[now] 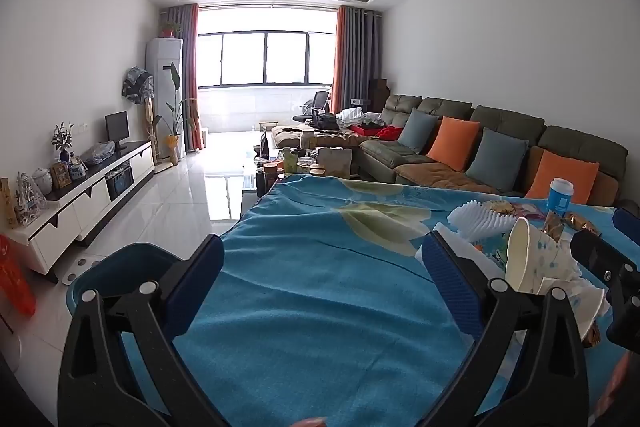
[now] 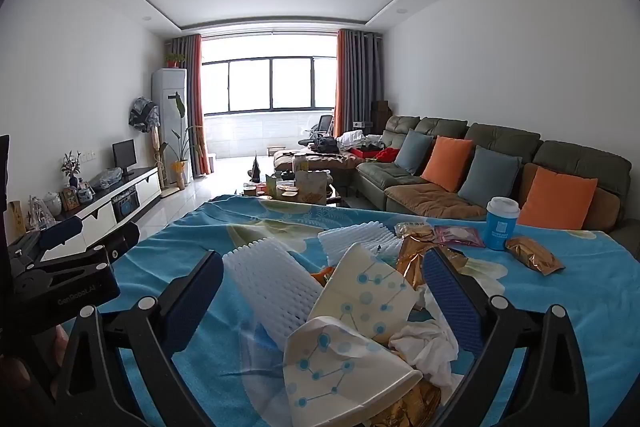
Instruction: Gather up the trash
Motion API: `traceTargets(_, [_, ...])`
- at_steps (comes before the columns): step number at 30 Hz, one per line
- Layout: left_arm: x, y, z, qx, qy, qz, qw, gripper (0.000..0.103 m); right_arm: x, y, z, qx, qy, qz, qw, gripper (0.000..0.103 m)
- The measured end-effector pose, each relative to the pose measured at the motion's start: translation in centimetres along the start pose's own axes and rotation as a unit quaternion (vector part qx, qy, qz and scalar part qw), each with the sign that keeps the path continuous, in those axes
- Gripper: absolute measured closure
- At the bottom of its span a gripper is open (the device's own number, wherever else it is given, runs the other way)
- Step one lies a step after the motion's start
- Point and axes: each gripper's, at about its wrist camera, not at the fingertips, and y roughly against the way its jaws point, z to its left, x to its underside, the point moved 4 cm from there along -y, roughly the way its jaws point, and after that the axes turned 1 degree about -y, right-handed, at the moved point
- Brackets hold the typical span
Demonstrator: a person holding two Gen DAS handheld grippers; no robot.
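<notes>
Left gripper (image 1: 324, 255) jaws wide apart, nothing between, hovering over blue flowered blanket (image 1: 320, 307) on table. Right gripper (image 2: 322, 279) jaws also spread wide, gripping nothing, above trash heap: crushed white paper cups with blue dot pattern (image 2: 352, 359), white ribbed foam netting (image 2: 272, 291), gold foil wrappers (image 2: 534, 259), crumpled white tissue (image 2: 428, 347). Blue cup with white lid (image 2: 501, 223) upright behind heap. Teal bin (image 1: 116, 267) beside table's left edge.
</notes>
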Motion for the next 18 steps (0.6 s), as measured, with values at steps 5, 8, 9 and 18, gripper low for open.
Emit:
traceTargets(5, [0.2,-0.3,0.2,0.006,0.001,0.007,1.0,0.006,0.0,-0.1,-0.1,0.0,0.001,0.003,1.0,0.007])
traceTargets(8, [0.0,-0.4,0.7,0.01,0.002,0.01,0.9999,0.006,0.1,-0.1,0.0,-0.001,0.001,0.004,1.0,0.007])
traceTargets(9, [-0.2,-0.3,0.3,0.01,-0.001,0.011,0.9999,0.006,0.1,-0.1,0.0,-0.001,0.0,0.005,1.0,0.007])
traceTargets(18, [0.2,-0.1,-0.4,0.013,-0.011,0.011,0.9998,0.006,0.1,-0.3,-0.4,-0.002,-0.001,0.01,1.0,0.007])
